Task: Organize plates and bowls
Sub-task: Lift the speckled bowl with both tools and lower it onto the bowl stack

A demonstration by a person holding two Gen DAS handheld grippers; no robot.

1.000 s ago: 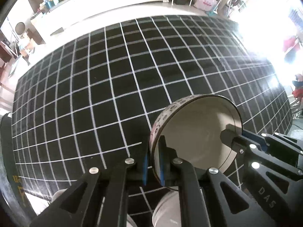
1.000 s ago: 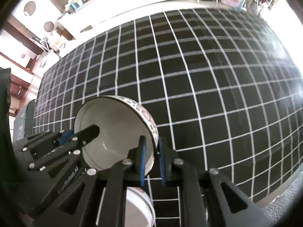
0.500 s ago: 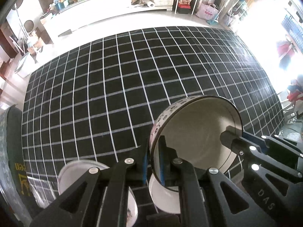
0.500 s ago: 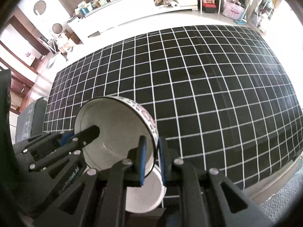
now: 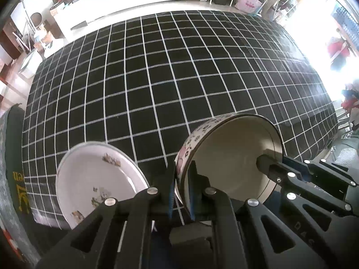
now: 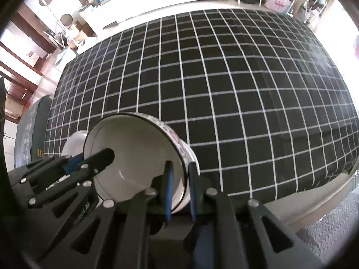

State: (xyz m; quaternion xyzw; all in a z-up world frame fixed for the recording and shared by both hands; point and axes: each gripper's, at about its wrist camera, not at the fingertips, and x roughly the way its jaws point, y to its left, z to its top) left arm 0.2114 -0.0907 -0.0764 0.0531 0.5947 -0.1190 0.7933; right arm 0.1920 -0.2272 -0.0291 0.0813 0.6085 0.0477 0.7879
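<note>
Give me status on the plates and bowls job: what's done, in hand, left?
Done: nothing looks stacked or put away yet.
In hand: the left gripper and right gripper each clamp opposite rims of one white bowl with a floral band, held above the black grid tablecloth.
Left: setting this bowl down, and the white decorated plate at the near table edge.

Right gripper clamps bowl wall at 5 o'clock of rim. Left gripper grips rim at 9 o'clock. Bowl tilted above checked cloth. White plate edge at 9 o'clock, behind bowl.
</note>
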